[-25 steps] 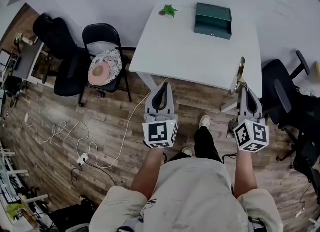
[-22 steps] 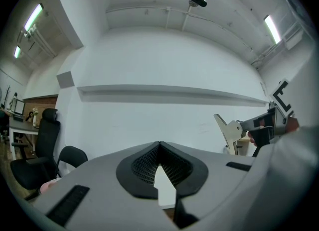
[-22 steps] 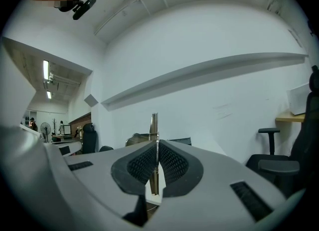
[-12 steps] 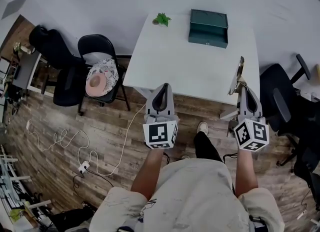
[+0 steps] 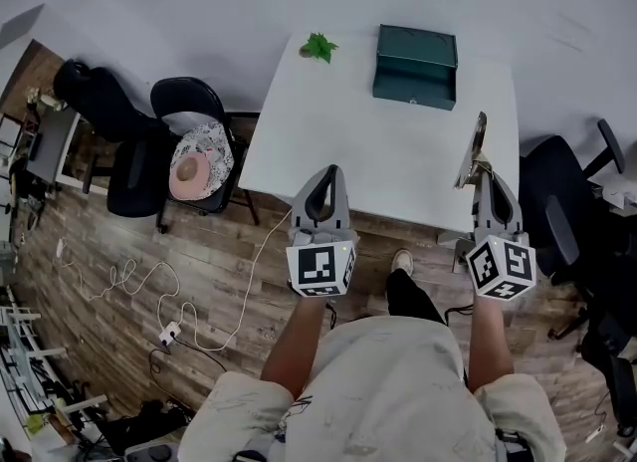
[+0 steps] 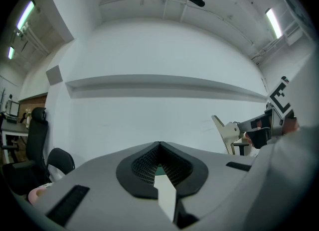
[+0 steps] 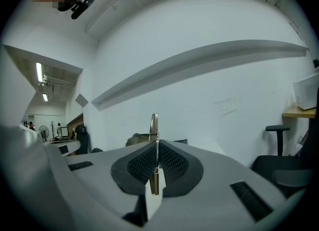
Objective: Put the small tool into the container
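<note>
Gripping small tool (image 5: 479,143) — R gripper (image 7: 155,148), container (image 5: 415,52) well apart

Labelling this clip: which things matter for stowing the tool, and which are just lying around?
Job: small tool, clamped in the right gripper; green box on the white table.
Lying about: small plant; folding chair; black office chair.

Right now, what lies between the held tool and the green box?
Head view: only bare white table between the tool and the green box.
</note>
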The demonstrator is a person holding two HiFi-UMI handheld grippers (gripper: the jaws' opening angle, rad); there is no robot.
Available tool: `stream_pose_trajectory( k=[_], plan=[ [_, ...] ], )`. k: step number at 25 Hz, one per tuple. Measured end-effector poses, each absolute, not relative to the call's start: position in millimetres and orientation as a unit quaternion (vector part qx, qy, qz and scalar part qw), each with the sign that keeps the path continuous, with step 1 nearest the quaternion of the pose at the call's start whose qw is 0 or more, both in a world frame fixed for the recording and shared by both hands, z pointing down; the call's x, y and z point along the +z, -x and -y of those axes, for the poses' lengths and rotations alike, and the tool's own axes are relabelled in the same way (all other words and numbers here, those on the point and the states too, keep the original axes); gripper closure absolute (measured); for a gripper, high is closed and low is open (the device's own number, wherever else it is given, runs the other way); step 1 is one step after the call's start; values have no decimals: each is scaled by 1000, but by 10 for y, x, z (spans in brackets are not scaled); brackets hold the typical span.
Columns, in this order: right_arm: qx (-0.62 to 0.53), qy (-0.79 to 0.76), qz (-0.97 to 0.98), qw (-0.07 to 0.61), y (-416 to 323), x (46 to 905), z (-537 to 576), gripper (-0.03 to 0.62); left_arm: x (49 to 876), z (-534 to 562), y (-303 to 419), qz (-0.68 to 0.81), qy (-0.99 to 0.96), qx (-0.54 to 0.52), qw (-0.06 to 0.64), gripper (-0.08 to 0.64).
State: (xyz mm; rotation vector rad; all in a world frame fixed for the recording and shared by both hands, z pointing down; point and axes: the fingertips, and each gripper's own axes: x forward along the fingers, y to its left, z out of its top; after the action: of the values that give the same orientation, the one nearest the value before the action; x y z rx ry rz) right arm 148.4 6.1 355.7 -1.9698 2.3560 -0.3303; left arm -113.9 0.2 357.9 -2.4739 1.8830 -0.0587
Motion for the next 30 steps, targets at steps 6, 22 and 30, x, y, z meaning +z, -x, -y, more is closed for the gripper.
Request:
stream_pose_trajectory(
  k=[6, 22, 30],
  plan=[
    [-113, 639, -760, 28, -1676, 3534, 273, 574, 3542, 353, 941, -602, 798, -25, 15, 554],
    [-130, 644, -752, 43, -2372, 3598, 1136, 574, 3454, 1287, 193, -587, 808, -42, 30, 554],
    [-135, 646, -750, 51, -2654, 3629, 1528, 575, 3396, 1685, -109, -580, 812, -53, 43, 554]
  ],
)
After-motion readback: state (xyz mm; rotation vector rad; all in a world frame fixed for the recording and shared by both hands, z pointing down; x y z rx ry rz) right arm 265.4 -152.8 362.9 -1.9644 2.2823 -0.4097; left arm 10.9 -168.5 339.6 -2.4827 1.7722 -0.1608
